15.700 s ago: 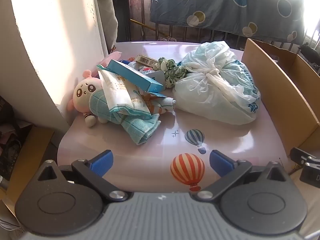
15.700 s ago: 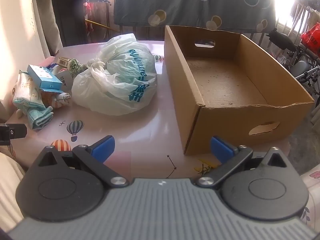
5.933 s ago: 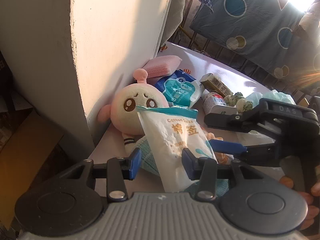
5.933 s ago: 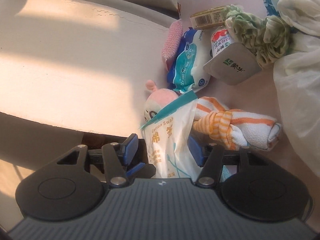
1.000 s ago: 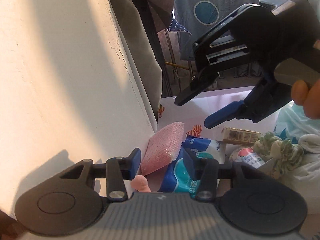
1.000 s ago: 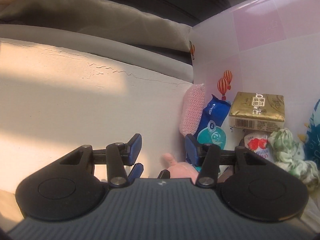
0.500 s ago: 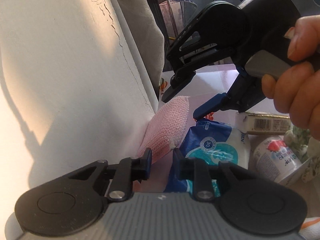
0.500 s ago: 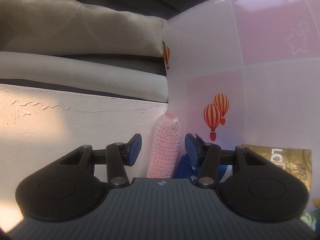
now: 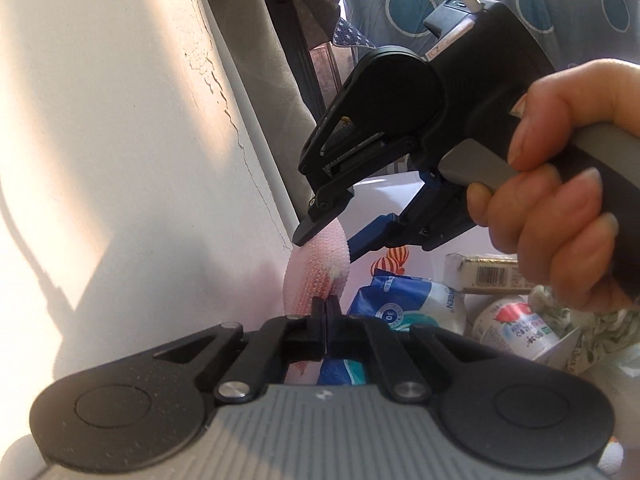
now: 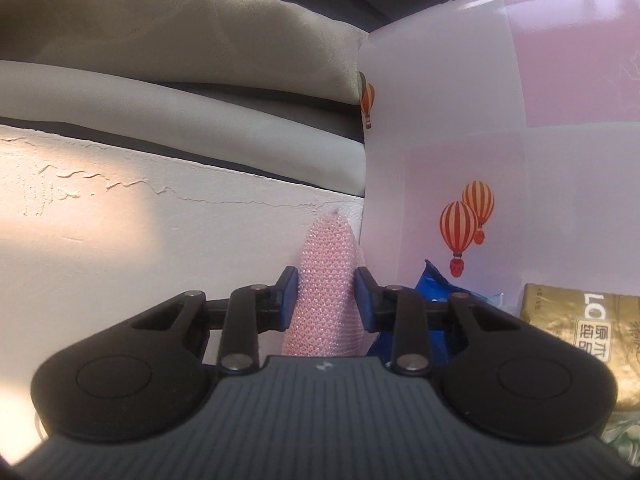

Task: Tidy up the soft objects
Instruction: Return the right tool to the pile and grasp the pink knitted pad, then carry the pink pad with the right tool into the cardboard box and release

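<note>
Both grippers grip the pink sponge [image 10: 326,280], upright against the wall [image 10: 120,240]: right gripper [image 10: 326,298], jaws just closing, pinches its upper end; left gripper [image 9: 326,312], shut tight, nips its lower edge at six o'clock.

The pink sponge [image 10: 326,280] looks knitted and nubbly beside a rough, cracked plaster wall [image 10: 120,240], the tabletop [image 10: 560,180] is glossy and smooth, the gold packet [image 10: 580,320] shiny foil, and the blue wipes pack [image 9: 400,300] sleek plastic film.
</note>
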Demonstrator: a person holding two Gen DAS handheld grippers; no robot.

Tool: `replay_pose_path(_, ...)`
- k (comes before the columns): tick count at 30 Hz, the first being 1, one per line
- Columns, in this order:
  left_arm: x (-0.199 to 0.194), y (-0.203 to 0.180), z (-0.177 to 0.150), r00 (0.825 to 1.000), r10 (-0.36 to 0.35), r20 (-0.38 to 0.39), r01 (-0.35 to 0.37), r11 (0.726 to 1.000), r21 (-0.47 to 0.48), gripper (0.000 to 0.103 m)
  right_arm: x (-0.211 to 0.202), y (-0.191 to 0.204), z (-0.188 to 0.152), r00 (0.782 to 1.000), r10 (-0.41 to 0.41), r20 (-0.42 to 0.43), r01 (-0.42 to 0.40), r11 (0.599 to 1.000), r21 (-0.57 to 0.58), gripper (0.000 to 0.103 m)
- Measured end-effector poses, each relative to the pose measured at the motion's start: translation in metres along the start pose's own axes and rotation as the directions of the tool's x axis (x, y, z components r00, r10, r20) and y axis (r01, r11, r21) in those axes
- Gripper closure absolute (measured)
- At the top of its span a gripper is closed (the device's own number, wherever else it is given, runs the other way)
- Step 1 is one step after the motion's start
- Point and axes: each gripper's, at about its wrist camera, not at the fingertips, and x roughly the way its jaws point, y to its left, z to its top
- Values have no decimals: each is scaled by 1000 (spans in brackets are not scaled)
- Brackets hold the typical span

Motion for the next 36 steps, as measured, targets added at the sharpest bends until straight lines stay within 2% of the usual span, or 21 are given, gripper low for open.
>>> replay_pose_path(6, -49, -6, 3, 996, -85, 26, 86, 996, -39, 102, -47, 6, -27, 999, 39, 30, -38, 999, -34, 75)
replay_pose_path(9, -69, -13, -2, 988, -155, 14, 156, 986, -53, 100, -67, 1, -44, 999, 23, 24, -21, 998, -56, 75)
replay_pose_path(11, -76, -17, -9, 977, -214, -20, 213, 976, -54, 89, -77, -3, -53, 1000, -7, 19, 8, 997, -82, 75)
replay_pose_path(13, -82, -21, -15, 967, -252, -42, 249, 966, -64, 82, -85, -12, -60, 999, -45, 17, 46, 994, -101, 75)
replay_pose_path(17, -85, -13, -29, 961, -269, -67, 263, 961, -85, 67, -98, -27, -65, 997, -73, 20, 75, 991, -110, 75)
replay_pose_path(19, -80, -4, -32, 956, -283, -81, 272, 954, -125, 65, -102, -33, -65, 996, -84, 23, 86, 989, -119, 75)
replay_pose_path(24, -60, 27, -35, 929, -349, -123, 301, 906, -296, 64, -110, -44, -66, 999, -31, 27, 34, 993, -112, 75)
replay_pose_path(29, -63, 33, -26, 929, -355, -107, 305, 896, -322, 62, -132, -48, -74, 998, 46, 49, -42, 996, -84, 75)
replay_pose_path(33, -76, 22, -17, 928, -365, -81, 324, 893, -311, 57, -179, -45, -90, 991, 94, 98, -84, 991, -107, 75)
replay_pose_path(36, -89, 9, -10, 925, -376, -63, 343, 892, -294, 47, -239, -51, -105, 980, 104, 170, -82, 988, -134, 75)
